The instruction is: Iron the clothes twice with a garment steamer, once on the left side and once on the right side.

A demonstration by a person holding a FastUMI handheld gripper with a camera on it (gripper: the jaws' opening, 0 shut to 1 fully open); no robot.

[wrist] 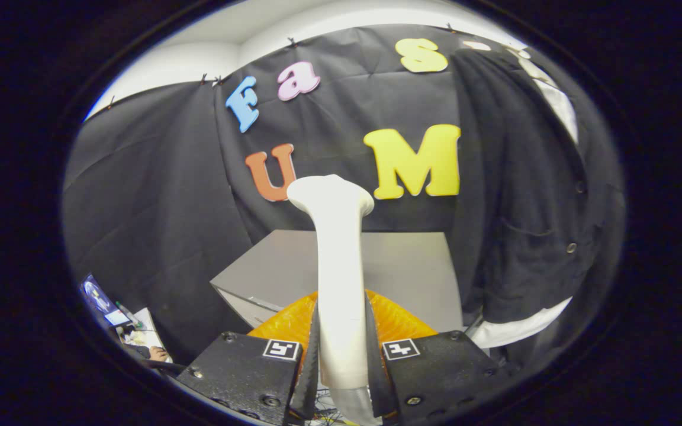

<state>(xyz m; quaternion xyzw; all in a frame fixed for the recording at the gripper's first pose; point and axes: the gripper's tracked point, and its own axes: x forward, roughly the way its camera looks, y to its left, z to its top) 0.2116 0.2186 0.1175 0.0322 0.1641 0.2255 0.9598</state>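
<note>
My gripper (341,349) is shut on the white handle of the garment steamer (338,278), both fingers pressing its sides. The steamer stands upright between the fingers, its flared white head (330,195) beyond them and above the table. A dark buttoned garment (524,195) hangs to the right of the steamer, over a white garment whose hem (518,328) and collar show. The steamer head is apart from the garment, well to its left.
A grey table (412,266) lies ahead, under the steamer. An orange ribbed object (397,322) sits just behind the fingers. The booth's black cloth wall (157,195) hangs behind. Low on the left are a lit screen (101,302) and papers.
</note>
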